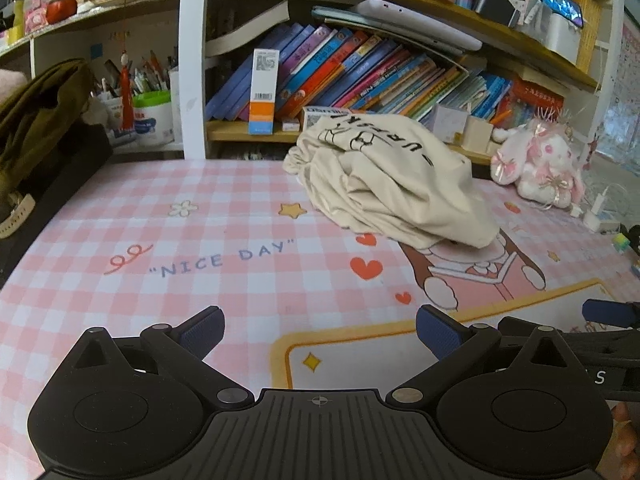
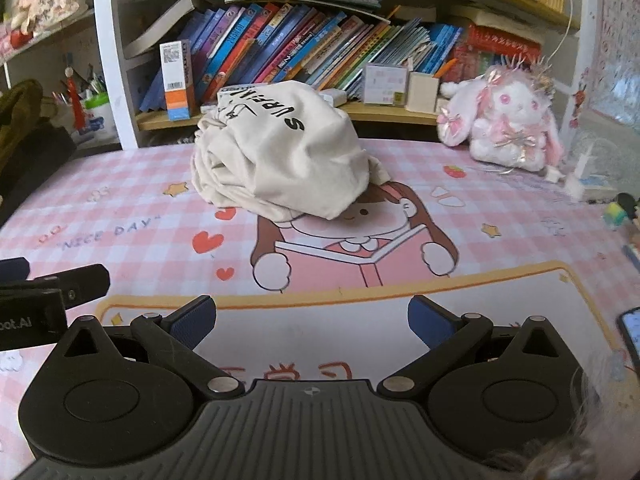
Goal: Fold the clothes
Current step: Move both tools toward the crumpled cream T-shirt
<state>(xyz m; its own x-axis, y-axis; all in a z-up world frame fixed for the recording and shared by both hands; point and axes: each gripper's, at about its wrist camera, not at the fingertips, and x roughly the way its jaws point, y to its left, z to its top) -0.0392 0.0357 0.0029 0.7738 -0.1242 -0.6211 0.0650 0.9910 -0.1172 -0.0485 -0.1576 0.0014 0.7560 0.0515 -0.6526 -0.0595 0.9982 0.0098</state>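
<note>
Two hand-held grippers are hovering low over the tabletop (image 1: 120,240), side by side. The left hand-held gripper (image 1: 320,334) is spreading its blue-padded fingers (image 1: 202,332) wide, gripping nothing. The right hand-held gripper (image 2: 312,322) is likewise holding its jaws far apart and empty, its fingertip edging in beside the left one. Fingertips of a hand (image 1: 624,440) are showing at the left gripper's rear corner.

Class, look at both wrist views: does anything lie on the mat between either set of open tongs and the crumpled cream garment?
Nothing visible does. Only bare checked mat separates the left tongs and right tongs from the cream garment. The plush rabbit sits off to its right.
</note>
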